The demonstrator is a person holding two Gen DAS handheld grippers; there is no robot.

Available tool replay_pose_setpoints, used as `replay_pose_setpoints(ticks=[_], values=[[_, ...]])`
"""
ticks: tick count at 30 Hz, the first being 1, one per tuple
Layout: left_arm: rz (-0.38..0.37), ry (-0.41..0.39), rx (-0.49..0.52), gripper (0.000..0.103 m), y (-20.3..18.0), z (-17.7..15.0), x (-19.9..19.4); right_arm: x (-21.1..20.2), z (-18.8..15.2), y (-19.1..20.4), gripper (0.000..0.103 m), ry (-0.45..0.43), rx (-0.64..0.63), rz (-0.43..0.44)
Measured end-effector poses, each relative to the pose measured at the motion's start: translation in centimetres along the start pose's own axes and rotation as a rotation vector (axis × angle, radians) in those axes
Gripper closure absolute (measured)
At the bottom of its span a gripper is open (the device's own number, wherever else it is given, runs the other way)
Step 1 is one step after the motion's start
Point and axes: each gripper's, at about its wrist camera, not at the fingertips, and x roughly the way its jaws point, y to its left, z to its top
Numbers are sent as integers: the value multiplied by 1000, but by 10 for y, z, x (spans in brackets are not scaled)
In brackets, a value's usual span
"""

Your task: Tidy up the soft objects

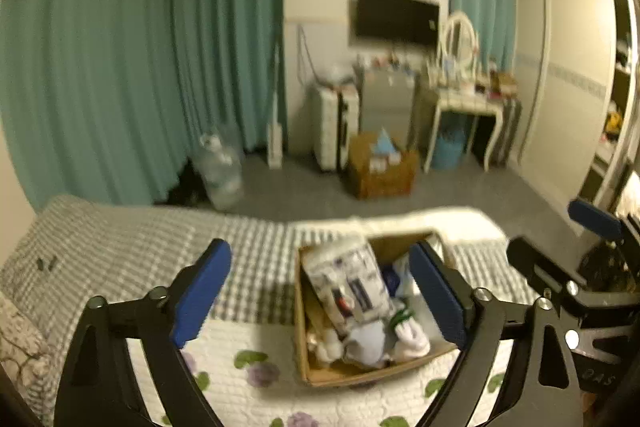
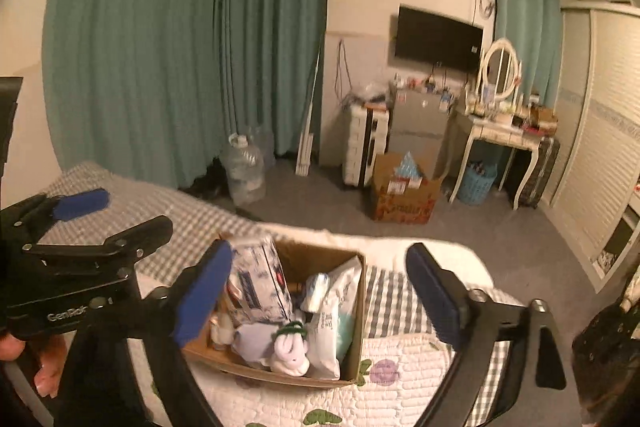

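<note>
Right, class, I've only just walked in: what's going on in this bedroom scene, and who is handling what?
A person holds two handheld grippers above an open brown cardboard box sitting on a quilted floral bedspread. The left gripper and right gripper are both open and empty, hovering over the box. Inside lie a white plush toy with a green tie, a wrapped tissue pack and other packets. Nothing is grasped yet.

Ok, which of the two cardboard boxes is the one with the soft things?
The open cardboard box on the bed, holding packs and a white plush toy; the other box sits on the floor.

soft items in cardboard box
</note>
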Motion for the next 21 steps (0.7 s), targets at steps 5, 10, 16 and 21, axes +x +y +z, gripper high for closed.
replay_pose_setpoints(ticks=[5, 10, 16, 21], values=[[-11, -77, -36, 11, 9, 10, -55, -52, 14, 10, 2, -52, 8, 1], [-9, -140, -35, 11, 13, 12, -103, -105, 23, 20, 0, -102, 3, -12], [-20, -186, -44, 10, 15, 3, -147, -167, 26, 32, 0, -173, -12, -21], [-29, -220, -58, 10, 20, -12, -175, -209, 18, 41, 0, -208, -29, -35]])
